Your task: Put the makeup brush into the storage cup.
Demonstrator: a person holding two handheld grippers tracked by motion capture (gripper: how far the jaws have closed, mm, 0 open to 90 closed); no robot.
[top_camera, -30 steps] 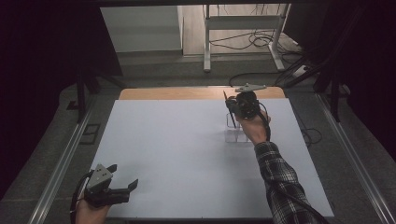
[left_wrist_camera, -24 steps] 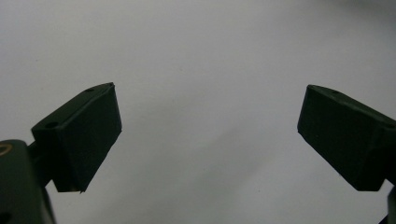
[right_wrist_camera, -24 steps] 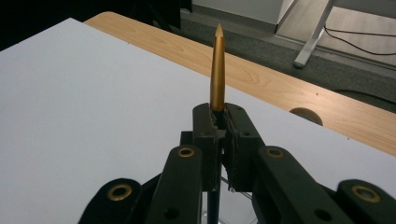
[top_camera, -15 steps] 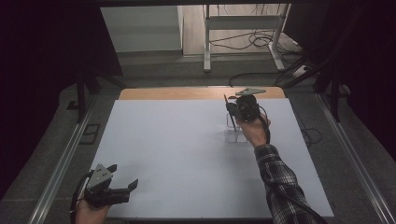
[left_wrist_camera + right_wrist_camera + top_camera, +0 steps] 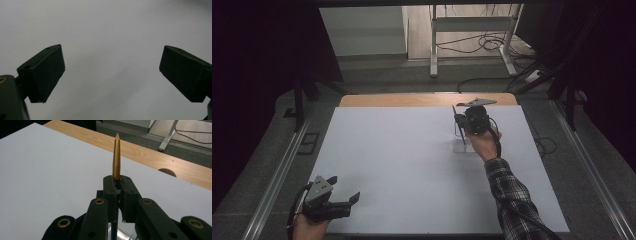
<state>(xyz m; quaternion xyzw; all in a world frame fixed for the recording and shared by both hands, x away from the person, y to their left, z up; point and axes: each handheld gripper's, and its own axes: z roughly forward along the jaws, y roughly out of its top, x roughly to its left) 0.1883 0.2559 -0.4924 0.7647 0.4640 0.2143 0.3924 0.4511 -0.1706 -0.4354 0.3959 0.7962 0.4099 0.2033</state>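
Pen clamped in the right gripper, over a clear holder near the table's far right.

The right gripper (image 5: pixel 117 186) has its jaws pressed together on a gold pen (image 5: pixel 116 155), which stands upright with its pointed end up. In the high view the pen's lower end seems to sit in or just above a small clear holder (image 5: pixel 460 145); the frame is too dim to tell which. So the grasp looks done; lifting out or seating remains. The left gripper (image 5: pixel 346 189) rests with jaws apart and holding nothing, at the near left of the white table (image 5: pixel 402 165).
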